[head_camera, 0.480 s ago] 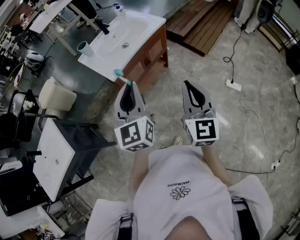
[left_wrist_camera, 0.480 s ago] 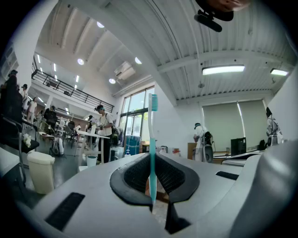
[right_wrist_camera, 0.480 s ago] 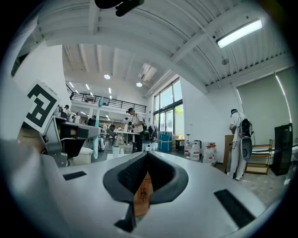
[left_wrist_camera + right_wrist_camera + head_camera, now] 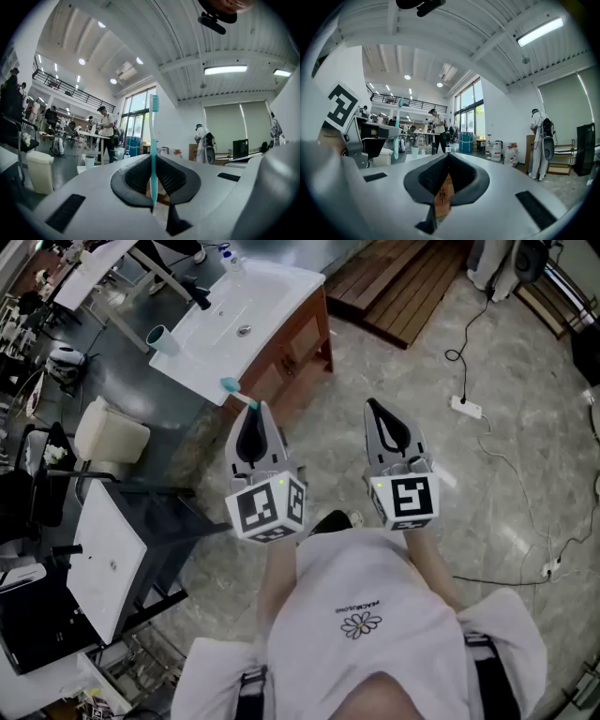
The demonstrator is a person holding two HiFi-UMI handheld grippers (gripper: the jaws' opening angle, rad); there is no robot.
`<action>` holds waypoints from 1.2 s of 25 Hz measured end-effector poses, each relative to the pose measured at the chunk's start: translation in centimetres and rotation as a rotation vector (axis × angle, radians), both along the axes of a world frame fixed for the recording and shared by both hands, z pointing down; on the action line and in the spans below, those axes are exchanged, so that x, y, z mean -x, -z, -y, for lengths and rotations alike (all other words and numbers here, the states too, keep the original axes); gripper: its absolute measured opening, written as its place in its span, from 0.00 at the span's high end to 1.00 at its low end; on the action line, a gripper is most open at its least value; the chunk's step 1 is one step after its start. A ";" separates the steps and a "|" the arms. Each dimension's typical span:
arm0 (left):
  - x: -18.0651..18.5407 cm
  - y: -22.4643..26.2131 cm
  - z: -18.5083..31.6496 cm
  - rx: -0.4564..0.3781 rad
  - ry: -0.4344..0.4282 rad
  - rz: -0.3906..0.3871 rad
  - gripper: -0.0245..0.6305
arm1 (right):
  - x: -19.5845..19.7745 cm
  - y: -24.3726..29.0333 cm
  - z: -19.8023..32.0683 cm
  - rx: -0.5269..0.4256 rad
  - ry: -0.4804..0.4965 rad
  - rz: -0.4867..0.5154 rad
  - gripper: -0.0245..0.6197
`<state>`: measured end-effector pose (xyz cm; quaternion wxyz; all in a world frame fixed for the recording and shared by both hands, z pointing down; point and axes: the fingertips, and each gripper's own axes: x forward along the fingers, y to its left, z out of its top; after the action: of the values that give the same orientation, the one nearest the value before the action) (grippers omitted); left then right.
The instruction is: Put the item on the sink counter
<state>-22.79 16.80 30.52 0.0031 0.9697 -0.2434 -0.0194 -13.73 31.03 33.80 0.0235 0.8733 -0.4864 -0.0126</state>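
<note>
A teal toothbrush (image 4: 240, 394) sticks out past the tips of my left gripper (image 4: 254, 411), which is shut on its handle. In the left gripper view the toothbrush (image 4: 153, 140) stands upright between the pads, bristle head at the top. The white sink counter (image 4: 200, 364) on its wooden cabinet lies ahead and to the left, and the brush head hangs just off its near corner. My right gripper (image 4: 373, 406) is held level beside the left one over the floor, shut with nothing in it. In the right gripper view the right gripper (image 4: 446, 158) is closed and the toothbrush (image 4: 397, 136) shows at the left.
A teal cup (image 4: 161, 338) and a black faucet (image 4: 199, 296) stand on the counter. A white bin (image 4: 111, 432) and a dark table (image 4: 141, 512) are to the left. A wooden platform (image 4: 403, 287) lies ahead, and a power strip (image 4: 464, 407) with cables lies to the right.
The sink counter has slid slightly up and left in the head view. A dark shoe has come into view below the grippers. Both grippers keep their hold and stance.
</note>
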 end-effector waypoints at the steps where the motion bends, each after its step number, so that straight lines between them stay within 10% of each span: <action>1: -0.2 -0.1 -0.1 0.000 -0.001 0.002 0.90 | -0.2 -0.1 -0.2 -0.013 0.002 0.008 0.95; 17: -7.1 -2.0 5.9 0.009 0.022 0.007 0.90 | -6.8 -1.4 4.0 0.011 0.042 -0.025 0.94; 30: -19.1 -0.3 19.7 0.022 0.156 -0.023 0.90 | -20.0 2.0 19.1 -0.002 0.201 -0.116 0.94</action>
<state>-3.70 -2.93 30.78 0.0148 0.9474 -0.3185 -0.0281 6.29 11.95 31.75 0.0492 0.8179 -0.5695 -0.0659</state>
